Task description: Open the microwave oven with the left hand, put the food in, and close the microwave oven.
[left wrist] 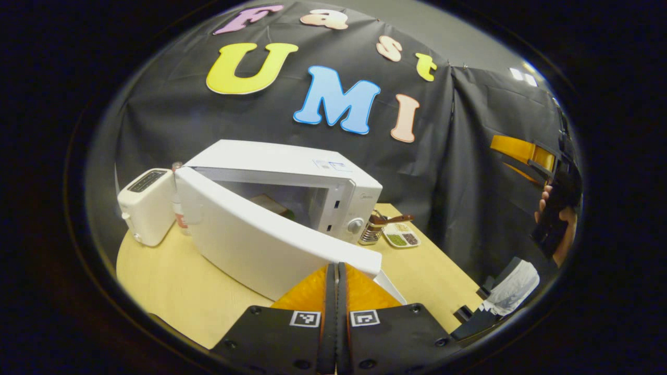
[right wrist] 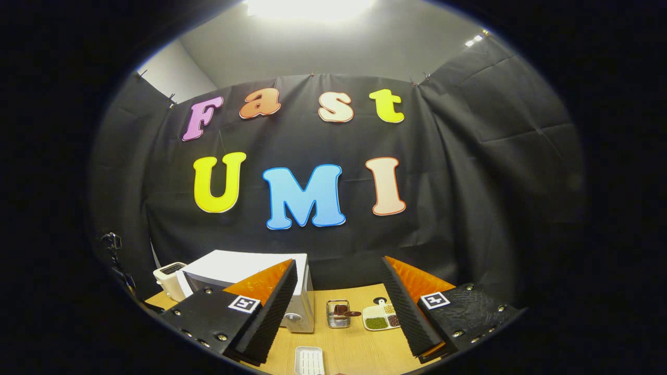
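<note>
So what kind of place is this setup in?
Likely a mock kitchen counter in a cloth-walled recording booth: a white microwave oven with its door ajar, a toaster and a divided condiment dish share a wooden table.

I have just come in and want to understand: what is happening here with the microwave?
The left gripper, jaws shut, is at the edge of the microwave door, which stands partly open. Something brown sits inside the microwave oven. The right gripper hovers open and empty above the table.

Left gripper (left wrist: 336, 271) fingers together against edge of half-open microwave door (left wrist: 260, 239); food (left wrist: 268, 204) inside.
</note>
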{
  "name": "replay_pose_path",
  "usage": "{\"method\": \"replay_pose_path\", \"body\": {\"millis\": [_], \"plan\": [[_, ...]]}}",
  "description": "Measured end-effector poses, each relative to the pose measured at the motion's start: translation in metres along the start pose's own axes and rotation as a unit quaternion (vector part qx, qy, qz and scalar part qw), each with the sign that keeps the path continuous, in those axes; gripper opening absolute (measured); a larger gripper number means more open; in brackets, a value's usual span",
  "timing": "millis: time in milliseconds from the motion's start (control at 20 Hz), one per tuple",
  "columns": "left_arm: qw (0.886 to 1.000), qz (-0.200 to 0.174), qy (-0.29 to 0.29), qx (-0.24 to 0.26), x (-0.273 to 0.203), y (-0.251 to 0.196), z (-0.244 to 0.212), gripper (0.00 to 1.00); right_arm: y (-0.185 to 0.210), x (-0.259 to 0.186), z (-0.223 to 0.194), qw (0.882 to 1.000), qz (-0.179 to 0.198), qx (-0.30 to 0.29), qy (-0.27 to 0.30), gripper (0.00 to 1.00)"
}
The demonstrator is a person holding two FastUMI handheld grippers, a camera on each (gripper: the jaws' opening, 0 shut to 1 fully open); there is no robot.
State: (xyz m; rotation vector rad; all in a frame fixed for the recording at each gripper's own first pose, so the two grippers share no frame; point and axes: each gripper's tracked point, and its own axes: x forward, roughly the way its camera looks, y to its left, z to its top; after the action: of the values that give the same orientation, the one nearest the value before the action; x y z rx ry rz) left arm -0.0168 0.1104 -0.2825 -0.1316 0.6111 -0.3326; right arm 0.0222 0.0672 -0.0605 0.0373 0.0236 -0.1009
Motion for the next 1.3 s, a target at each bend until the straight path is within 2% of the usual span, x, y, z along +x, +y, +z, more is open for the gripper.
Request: {"method": "replay_pose_path", "body": {"millis": [200,350,400,550,1100,1300], "plan": [[1.0,-0.003,0.007,0.016,0.019,0.005,0.005,0.09,-0.01,0.0,-0.001,1.0,-0.01,0.007,0.002,0.96],[0.999,-0.002,0.012,0.039,0.034,0.006,0.008,0.07,-0.016,0.001,-0.004,1.0,-0.015,0.009,0.005,0.96],[0.999,-0.003,0.015,0.043,0.039,0.006,0.009,0.09,-0.017,0.001,-0.005,1.0,-0.017,0.01,0.007,0.96],[0.999,0.002,0.017,0.045,0.054,0.006,0.014,0.07,-0.022,0.003,-0.008,1.0,-0.021,0.013,0.011,0.96],[1.0,0.02,0.013,-0.006,0.117,0.003,0.042,0.07,-0.052,0.008,-0.019,0.998,-0.048,0.021,0.023,0.96],[0.998,0.03,0.011,-0.047,0.139,0.005,0.05,0.07,-0.064,0.012,-0.025,0.998,-0.056,0.025,0.033,0.96]]}}
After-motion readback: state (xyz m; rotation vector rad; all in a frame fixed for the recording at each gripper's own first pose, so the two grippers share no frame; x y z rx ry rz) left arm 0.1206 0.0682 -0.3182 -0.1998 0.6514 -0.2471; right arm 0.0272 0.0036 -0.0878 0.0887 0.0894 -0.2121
